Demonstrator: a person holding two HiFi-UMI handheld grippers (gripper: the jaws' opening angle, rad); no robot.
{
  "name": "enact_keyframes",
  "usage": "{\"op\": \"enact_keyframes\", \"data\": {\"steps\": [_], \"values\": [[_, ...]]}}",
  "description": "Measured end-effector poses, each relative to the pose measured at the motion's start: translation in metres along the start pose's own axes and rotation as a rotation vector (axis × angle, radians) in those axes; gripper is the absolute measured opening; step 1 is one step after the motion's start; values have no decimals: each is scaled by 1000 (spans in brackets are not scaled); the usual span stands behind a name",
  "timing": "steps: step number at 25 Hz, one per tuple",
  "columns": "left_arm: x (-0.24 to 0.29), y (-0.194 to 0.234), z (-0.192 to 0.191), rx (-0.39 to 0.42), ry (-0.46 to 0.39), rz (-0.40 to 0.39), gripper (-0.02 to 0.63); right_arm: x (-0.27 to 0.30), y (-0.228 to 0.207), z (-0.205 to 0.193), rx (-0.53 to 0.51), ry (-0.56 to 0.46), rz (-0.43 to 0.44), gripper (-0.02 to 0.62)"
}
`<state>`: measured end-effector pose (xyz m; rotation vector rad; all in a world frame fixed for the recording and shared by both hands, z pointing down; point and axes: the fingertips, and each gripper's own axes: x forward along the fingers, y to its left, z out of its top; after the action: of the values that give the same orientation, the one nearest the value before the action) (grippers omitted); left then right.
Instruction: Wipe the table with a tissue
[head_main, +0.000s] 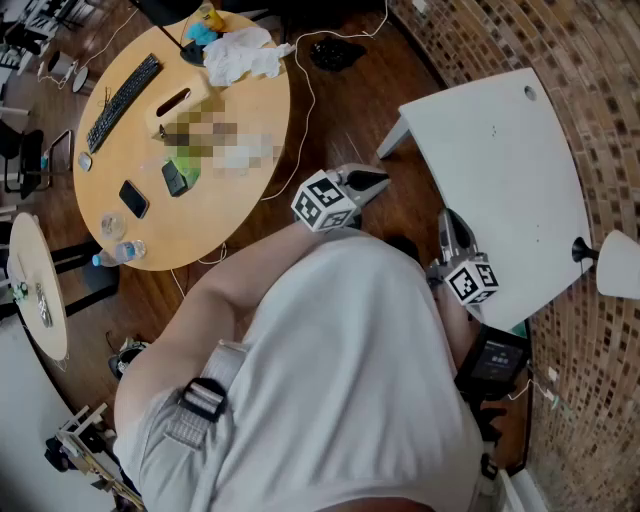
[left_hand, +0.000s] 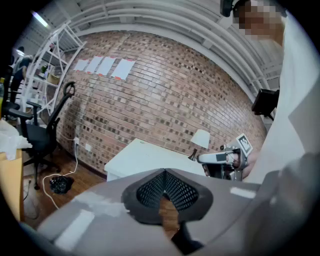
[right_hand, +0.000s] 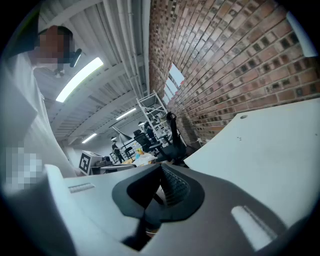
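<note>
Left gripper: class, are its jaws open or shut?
Shut: the left gripper shows its jaw tips touching, with nothing between them.

The right gripper (right_hand: 161, 170) holds its jaws closed together, with nothing between them. Past it, to the right, a white table (right_hand: 265, 155) stands against a brick wall (right_hand: 225, 55). To the left, a marker cube (right_hand: 89, 161) shows beside a person's white shirt (right_hand: 22, 115).

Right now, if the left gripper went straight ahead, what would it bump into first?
Probably the white table, near its edge, though depth is hard to judge. The left gripper is shut and empty.
</note>
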<state>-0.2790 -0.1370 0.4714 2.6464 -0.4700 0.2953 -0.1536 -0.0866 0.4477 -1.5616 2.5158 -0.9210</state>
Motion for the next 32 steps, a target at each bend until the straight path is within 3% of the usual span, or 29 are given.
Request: {"op": "enact_keyframes", "data": {"steps": [5,12,17,22,25,32], "values": [[-37,24,-10,-37,-26,106,5,32,26,-3,-56,62,88,8],[-116,65,-26,-79,-97,345,5,73,61,-12,-124,163,246,8],[-172,76,-49,-88,-86,459,5,93,79,-17,-146,225,321,8],[-211,97,-47,-86,-141,538,5,109,91,-15,-156,260,363,8],[-237,109,-64,-83,-82,576,5,112,102,-35,-142,292,385,8],[-271,173,-97,-2,198,718,6,125,105,-41,-149,303,409,8]]}}
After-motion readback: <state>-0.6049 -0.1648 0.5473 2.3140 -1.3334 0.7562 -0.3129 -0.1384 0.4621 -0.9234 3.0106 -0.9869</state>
